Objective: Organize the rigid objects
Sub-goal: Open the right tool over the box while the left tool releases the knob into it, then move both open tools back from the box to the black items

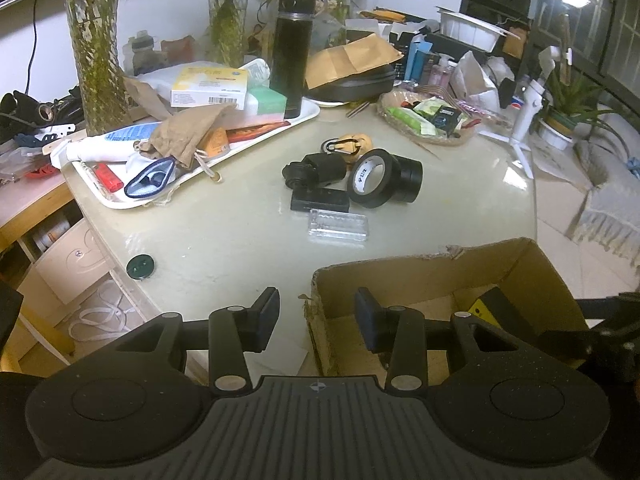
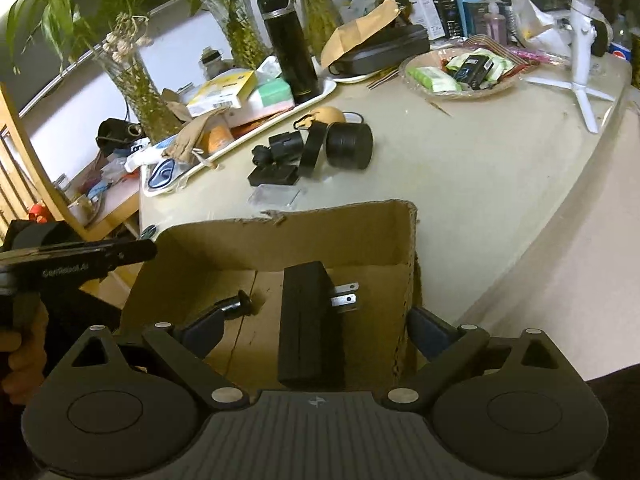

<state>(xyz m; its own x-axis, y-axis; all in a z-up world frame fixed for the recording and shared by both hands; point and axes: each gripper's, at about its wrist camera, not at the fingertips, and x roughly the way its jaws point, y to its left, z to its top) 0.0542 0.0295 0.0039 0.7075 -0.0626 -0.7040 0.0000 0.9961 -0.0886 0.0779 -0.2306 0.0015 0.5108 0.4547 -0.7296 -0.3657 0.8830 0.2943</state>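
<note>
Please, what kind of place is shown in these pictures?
Probably a lived-in home room: a cluttered table with vases of plants, a snack basket, a fringed sofa throw, and a cardboard box for sorting.

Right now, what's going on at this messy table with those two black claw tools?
A person is sorting loose items into a torn cardboard box. The right gripper, jaws wide open, hangs over a black plug adapter with metal prongs lying inside the box. The left gripper holds nothing, near the box's edge. A black tape roll and other black gadgets wait on the table.
</note>
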